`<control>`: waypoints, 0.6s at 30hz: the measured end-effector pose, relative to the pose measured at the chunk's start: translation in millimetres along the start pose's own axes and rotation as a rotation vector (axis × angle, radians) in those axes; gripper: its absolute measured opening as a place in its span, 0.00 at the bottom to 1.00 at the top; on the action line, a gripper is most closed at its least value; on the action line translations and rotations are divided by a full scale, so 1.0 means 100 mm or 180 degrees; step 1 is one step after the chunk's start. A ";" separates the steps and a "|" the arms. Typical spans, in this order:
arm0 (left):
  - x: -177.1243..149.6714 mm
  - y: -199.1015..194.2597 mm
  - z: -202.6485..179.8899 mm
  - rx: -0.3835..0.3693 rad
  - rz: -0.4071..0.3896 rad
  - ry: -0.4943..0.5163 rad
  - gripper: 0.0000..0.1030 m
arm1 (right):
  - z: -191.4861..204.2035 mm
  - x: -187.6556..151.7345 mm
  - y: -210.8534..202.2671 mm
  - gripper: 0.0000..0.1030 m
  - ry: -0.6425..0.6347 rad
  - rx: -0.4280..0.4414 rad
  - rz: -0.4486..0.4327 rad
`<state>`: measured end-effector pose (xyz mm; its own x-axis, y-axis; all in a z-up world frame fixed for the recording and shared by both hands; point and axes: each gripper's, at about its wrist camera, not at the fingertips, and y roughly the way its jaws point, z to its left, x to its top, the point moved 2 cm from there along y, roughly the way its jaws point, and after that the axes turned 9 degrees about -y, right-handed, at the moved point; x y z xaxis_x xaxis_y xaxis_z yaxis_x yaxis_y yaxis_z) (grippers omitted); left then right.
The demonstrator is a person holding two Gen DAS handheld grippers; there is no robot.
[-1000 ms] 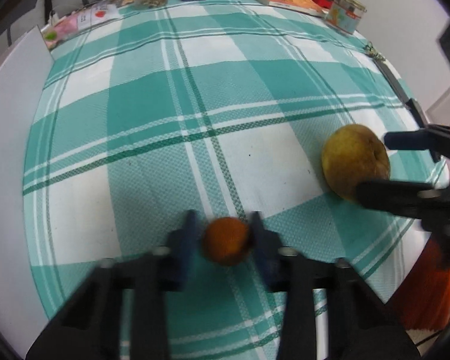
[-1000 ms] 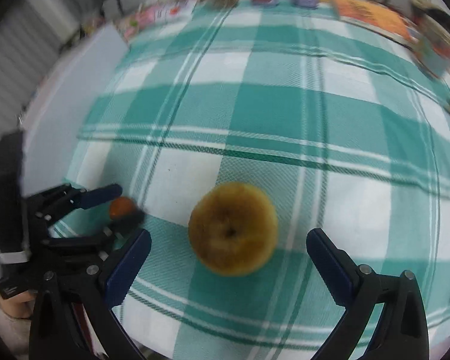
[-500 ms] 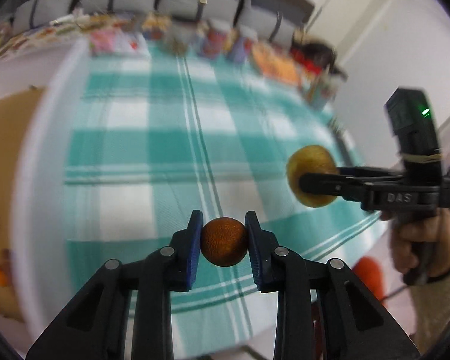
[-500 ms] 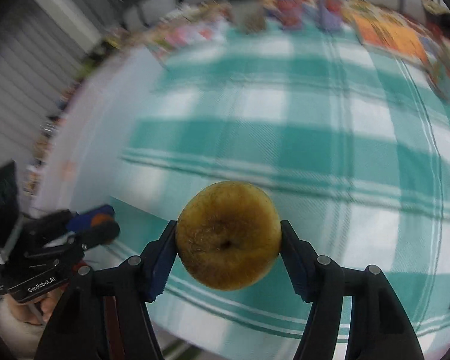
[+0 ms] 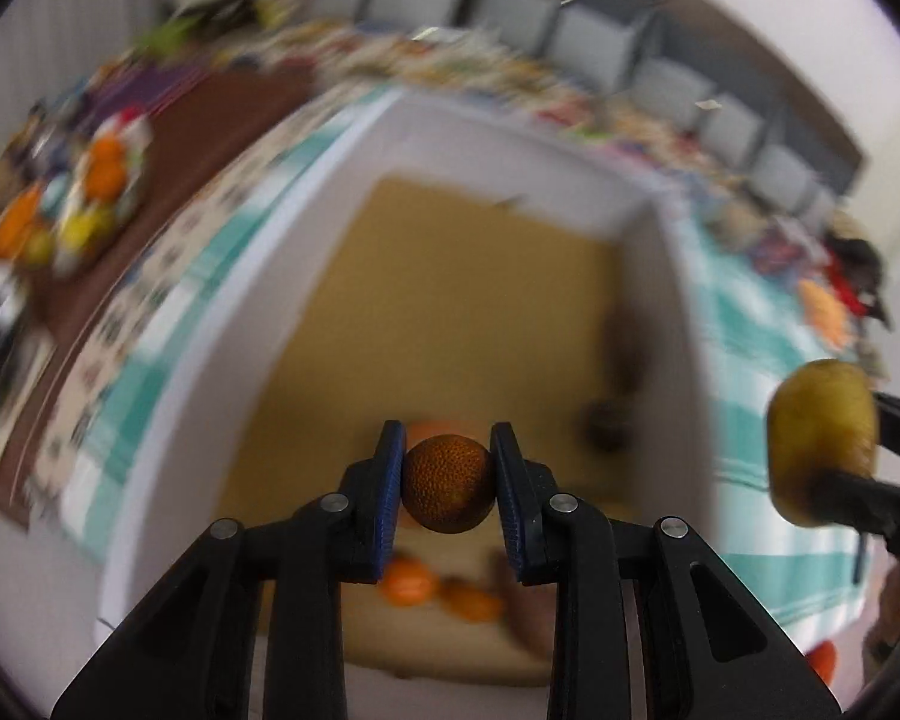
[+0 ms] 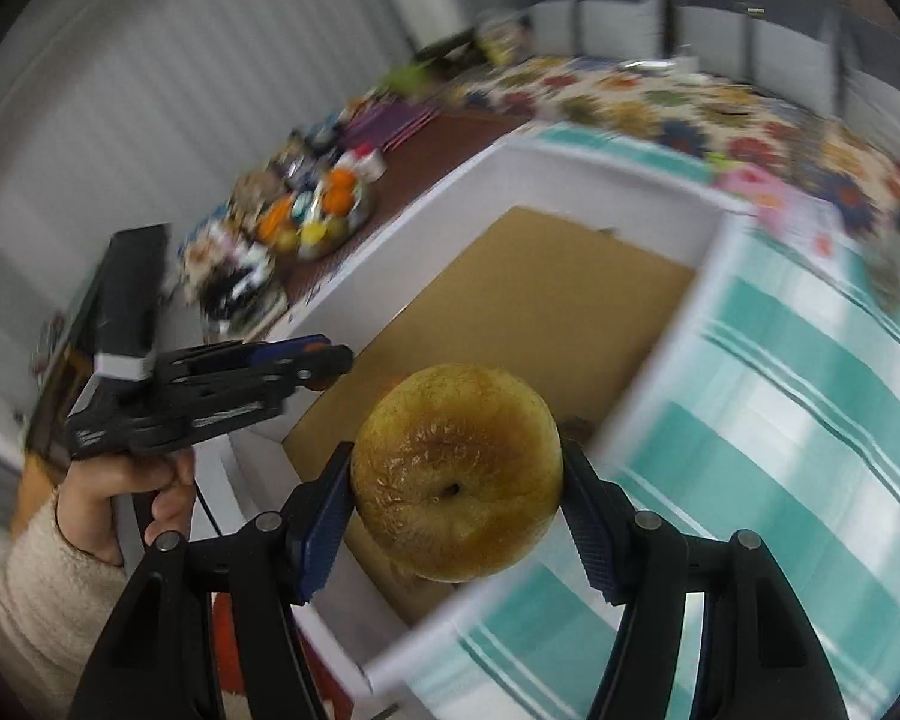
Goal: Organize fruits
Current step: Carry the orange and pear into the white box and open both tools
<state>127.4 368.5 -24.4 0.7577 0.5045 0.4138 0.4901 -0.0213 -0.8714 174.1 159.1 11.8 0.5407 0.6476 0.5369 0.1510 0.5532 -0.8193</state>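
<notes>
Box (image 5: 486, 312) floor mostly open; oranges (image 5: 438, 591) near end.

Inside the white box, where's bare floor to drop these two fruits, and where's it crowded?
Most of the white box's tan floor is bare, from the far wall down to mid-box. It's crowded near the bottom edge: orange fruits cluster there, under the left claw holding the small orange. The right claw holds the yellow fruit over the box's edge.
</notes>
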 end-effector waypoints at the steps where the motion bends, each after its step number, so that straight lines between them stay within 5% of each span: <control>1: -0.01 0.16 0.16 0.0099 0.0133 -0.0101 0.28 | 0.06 0.05 0.22 0.63 -0.0099 0.0004 0.0110; 6: -0.09 0.53 0.44 0.0267 0.0473 -0.0356 0.29 | 0.08 0.12 1.10 0.63 -0.0340 -0.0246 0.0626; 10: -0.14 0.65 0.52 0.0389 0.0609 -0.0429 0.33 | -0.07 0.03 1.41 0.63 -0.0359 -0.0359 0.0902; 12: -0.16 0.65 0.55 0.0442 0.0625 -0.0448 0.55 | -0.15 0.02 1.51 0.64 -0.0344 -0.0377 0.0976; 15: -0.15 0.54 0.57 0.0356 0.0453 -0.0489 0.66 | -0.17 0.01 1.50 0.69 -0.0316 -0.0355 0.0890; 18: -0.13 0.19 0.46 0.0332 0.0028 -0.0396 0.79 | -0.20 0.09 1.27 0.88 -0.0220 -0.0364 0.0672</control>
<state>107.0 401.5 -58.9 0.6994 0.6079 0.3760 0.4314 0.0604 -0.9001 214.6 224.9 -91.6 0.5130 0.7789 0.3608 0.1356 0.3416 -0.9300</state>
